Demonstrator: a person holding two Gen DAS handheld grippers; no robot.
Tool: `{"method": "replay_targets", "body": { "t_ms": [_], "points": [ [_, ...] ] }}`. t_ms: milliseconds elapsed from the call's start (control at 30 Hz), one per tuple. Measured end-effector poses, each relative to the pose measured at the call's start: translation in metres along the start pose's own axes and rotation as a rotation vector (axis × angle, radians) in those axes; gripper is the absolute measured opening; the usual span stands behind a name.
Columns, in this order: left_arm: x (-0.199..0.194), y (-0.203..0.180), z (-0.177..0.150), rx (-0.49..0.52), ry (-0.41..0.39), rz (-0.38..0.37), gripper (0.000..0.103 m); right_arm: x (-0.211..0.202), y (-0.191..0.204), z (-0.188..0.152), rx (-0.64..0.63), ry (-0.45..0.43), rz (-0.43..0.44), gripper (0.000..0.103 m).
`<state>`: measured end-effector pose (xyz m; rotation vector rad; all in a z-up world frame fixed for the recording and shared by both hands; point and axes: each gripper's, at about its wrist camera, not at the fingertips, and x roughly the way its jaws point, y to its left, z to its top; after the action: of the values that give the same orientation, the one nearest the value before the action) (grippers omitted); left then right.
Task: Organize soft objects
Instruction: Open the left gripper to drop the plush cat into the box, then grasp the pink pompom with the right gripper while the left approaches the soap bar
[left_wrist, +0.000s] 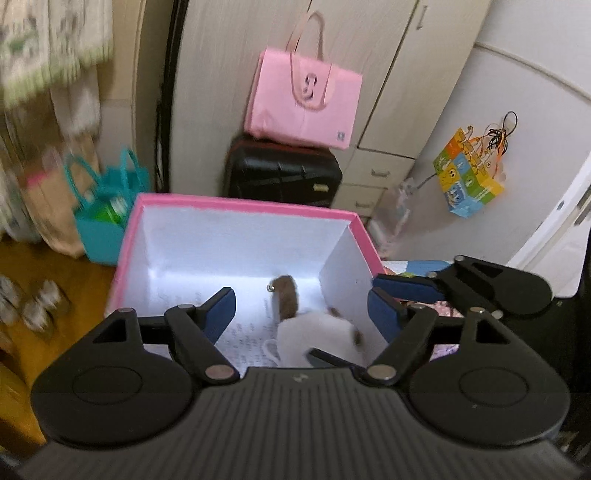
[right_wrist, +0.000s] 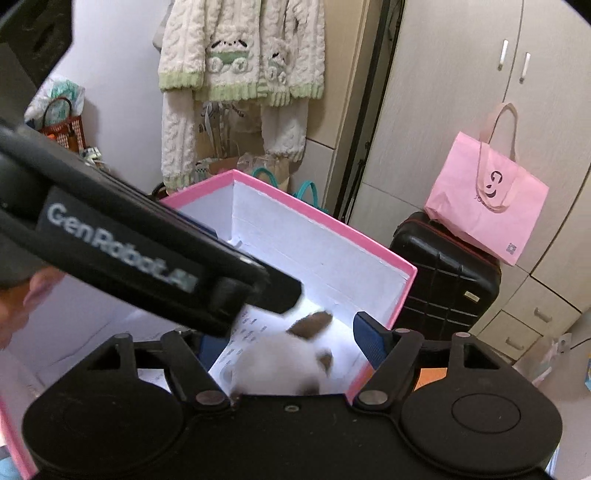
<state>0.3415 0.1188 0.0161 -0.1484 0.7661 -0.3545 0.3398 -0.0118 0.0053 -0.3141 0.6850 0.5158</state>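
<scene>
While tilted downward, both hand-held grippers (left_wrist: 304, 308) (right_wrist: 291, 341) open, over box (left_wrist: 240, 205).

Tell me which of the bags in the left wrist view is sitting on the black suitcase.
The pink tote bag rests on the black suitcase. The teal bag stands on the floor, and the multicoloured gift bag hangs further right.

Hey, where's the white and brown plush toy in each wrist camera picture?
Left wrist: plush toy lies low and centre-right, inside the pink box, near its right wall.
Right wrist: plush toy sits bottom centre, on the box floor.
Shared landmark: pink tote bag on the black suitcase.
</scene>
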Motion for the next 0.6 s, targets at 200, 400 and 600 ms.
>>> {"method": "replay_targets", "body": {
  "t_ms": [200,400,600],
  "points": [
    [-0.055,-0.023,-0.009,0.091,-0.047,0.024,0.078,-0.043,0.006,-0.012,0.021,-0.030,0.012,0.077],
    [-0.100,-0.052,-0.026,0.180,-0.066,0.034,0.078,-0.090,0.019,-0.025,0.006,-0.049,0.034,0.077],
    [-0.132,-0.077,-0.043,0.223,-0.036,-0.032,0.078,-0.137,0.034,-0.043,-0.044,-0.071,0.036,0.077]
  ]
}}
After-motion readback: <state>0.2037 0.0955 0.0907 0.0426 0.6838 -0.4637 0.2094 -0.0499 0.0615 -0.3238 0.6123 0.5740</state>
